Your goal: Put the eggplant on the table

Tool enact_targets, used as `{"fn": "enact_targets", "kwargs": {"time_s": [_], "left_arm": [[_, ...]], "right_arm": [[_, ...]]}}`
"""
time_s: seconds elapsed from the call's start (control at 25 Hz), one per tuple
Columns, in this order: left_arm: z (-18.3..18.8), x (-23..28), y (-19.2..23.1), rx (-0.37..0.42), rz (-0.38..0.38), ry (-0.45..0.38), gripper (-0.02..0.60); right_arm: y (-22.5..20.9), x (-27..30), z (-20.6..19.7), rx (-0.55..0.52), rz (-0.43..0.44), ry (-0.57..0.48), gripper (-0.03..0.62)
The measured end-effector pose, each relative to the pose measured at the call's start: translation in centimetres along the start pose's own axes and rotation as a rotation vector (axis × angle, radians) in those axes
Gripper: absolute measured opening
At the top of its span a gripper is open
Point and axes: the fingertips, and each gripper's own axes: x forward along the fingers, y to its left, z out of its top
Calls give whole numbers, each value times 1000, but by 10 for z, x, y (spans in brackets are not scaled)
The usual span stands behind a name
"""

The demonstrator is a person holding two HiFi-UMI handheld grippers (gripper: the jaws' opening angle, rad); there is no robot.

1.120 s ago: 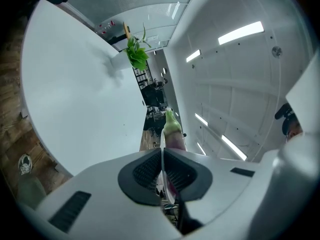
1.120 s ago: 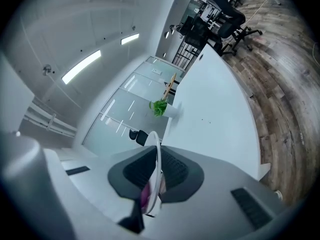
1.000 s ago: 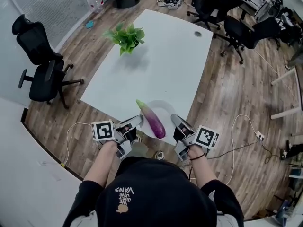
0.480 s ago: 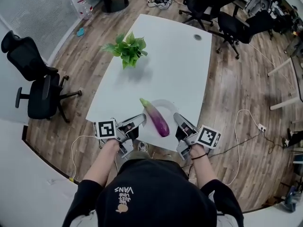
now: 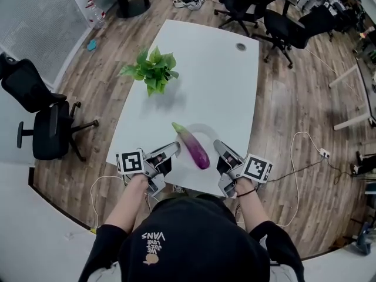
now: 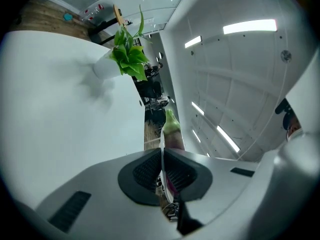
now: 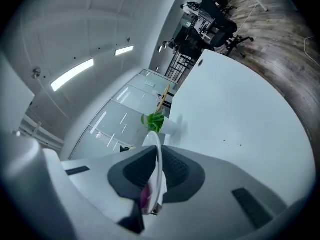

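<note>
Item: eggplant point(image 5: 192, 147), purple with a green stem, lying on a white plate point(image 5: 202, 133).
Location: over the near end of the white table point(image 5: 205, 81). One second earlier the plate overhung the near edge, but it now sits wholly above the tabletop.
Left gripper point(image 5: 171, 151): clamped on the plate's left rim, unchanged.
Right gripper point(image 5: 218, 148): clamped on the right rim, unchanged.
Also present: a potted plant point(image 5: 154, 69) at the table's far left, now closer to the plate.
</note>
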Motion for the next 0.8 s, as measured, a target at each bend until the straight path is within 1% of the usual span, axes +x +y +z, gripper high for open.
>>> {"fn": "enact_targets", "kwargs": {"time_s": [0.04, 0.08, 0.16, 0.24, 0.48, 0.6, 0.8], "left_arm": [[3, 4, 0, -17, -3, -6, 25], [6, 7, 0, -15, -5, -8, 25], [16, 12, 1, 31, -1, -5, 25], [24, 18, 2, 46, 3, -7, 25], [46, 39, 10, 60, 17, -10, 25], [56, 48, 19, 69, 32, -18, 25], [70, 63, 36, 57, 40, -47, 25]], "right_arm": [[-1, 3, 5, -4, 1, 4, 32], [-2, 5, 9, -7, 1, 7, 32], [-3, 11, 18, -11, 2, 10, 32], [-5, 16, 27, -14, 3, 11, 32], [-16, 33, 52, -54, -6, 15, 32], [-25, 41, 60, -52, -11, 17, 32], [-41, 56, 76, -80, -12, 16, 32]]}}
